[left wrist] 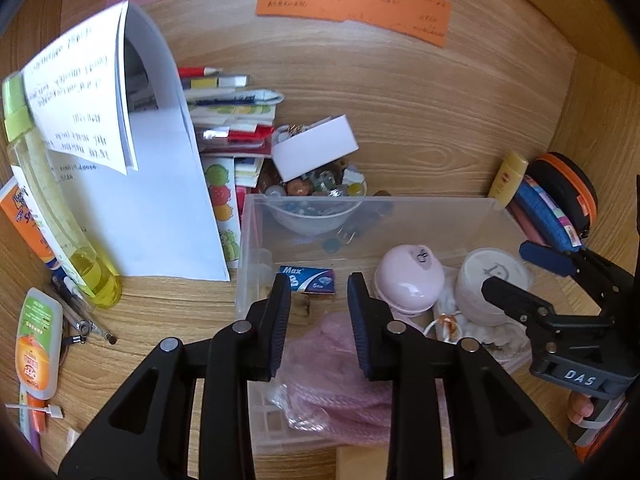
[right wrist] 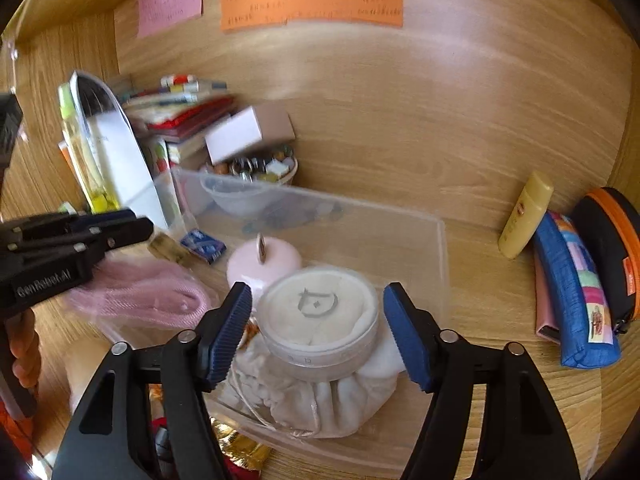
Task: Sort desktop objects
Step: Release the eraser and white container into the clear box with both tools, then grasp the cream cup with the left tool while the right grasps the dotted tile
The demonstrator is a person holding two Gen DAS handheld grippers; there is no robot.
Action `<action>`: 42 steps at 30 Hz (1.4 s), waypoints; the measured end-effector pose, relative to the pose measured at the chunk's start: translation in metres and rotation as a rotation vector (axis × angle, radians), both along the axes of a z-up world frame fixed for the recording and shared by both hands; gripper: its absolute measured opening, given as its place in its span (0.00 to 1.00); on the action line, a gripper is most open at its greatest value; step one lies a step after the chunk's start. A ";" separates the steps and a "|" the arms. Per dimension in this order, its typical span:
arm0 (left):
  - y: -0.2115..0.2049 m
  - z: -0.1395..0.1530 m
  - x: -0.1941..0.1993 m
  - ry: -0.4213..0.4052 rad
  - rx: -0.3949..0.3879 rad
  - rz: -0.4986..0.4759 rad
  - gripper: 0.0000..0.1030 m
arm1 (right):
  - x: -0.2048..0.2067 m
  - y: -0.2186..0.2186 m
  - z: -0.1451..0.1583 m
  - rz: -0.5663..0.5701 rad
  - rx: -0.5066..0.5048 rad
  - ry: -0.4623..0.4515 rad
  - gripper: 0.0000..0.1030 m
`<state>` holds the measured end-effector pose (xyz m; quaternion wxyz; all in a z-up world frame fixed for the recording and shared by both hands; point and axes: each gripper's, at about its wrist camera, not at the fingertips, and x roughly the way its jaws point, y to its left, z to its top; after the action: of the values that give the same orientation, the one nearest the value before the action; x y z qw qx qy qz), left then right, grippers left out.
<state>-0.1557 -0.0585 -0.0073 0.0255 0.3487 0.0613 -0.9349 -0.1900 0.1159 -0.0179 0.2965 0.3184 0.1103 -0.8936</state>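
A clear plastic bin (left wrist: 400, 204) (right wrist: 436, 240) sits on the wooden desk. In it lie a pink bubble-wrap bag (left wrist: 320, 364) (right wrist: 148, 296), a small blue "Max" box (left wrist: 308, 278) (right wrist: 204, 246), a pink round case (left wrist: 408, 276) (right wrist: 264, 260) and a round white jar (left wrist: 492, 284) (right wrist: 320, 312) on a white cloth pouch (right wrist: 320, 404). My left gripper (left wrist: 319, 292) (right wrist: 120, 224) is open and empty above the pink bag. My right gripper (right wrist: 318, 300) (left wrist: 516, 268) is open, its fingers either side of the white jar.
A stack of papers (left wrist: 120, 140), a yellow bottle (left wrist: 52, 208), stationery and a bowl of beads (left wrist: 316, 196) stand left and behind the bin. A yellow tube (right wrist: 524, 220), blue pouch (right wrist: 572, 292) and black-orange case (right wrist: 612, 248) lie at the right. Tubes and pens (left wrist: 40, 344) lie at the left.
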 end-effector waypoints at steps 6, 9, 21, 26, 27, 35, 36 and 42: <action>0.002 0.012 0.013 0.051 -0.001 0.007 0.51 | 0.007 0.010 0.018 -0.015 -0.051 0.055 0.80; 0.005 0.020 0.029 0.114 0.002 -0.007 0.67 | 0.010 0.014 0.023 -0.026 -0.058 0.058 0.88; 0.023 0.029 0.083 0.213 -0.093 0.021 0.98 | 0.053 0.025 0.028 0.005 -0.018 0.116 0.97; 0.028 0.024 0.103 0.210 -0.108 0.009 0.99 | 0.069 0.039 0.025 0.037 -0.034 0.093 0.97; 0.029 0.022 0.104 0.203 -0.103 0.009 0.99 | 0.073 0.042 0.025 0.038 -0.030 0.096 0.97; 0.029 -0.001 0.106 0.063 0.007 -0.039 0.99 | 0.096 0.055 0.011 0.093 0.032 0.075 0.97; 0.029 -0.005 0.103 0.032 0.027 -0.060 0.99 | 0.097 0.056 0.007 0.098 0.044 0.067 0.97; 0.028 -0.028 0.095 -0.081 0.101 -0.096 0.99 | 0.087 0.058 -0.020 0.134 0.072 -0.063 0.94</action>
<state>-0.0604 -0.0305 -0.0350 -0.0343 0.3898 0.0903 -0.9158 -0.1030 0.1737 -0.0377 0.3474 0.3488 0.1538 -0.8568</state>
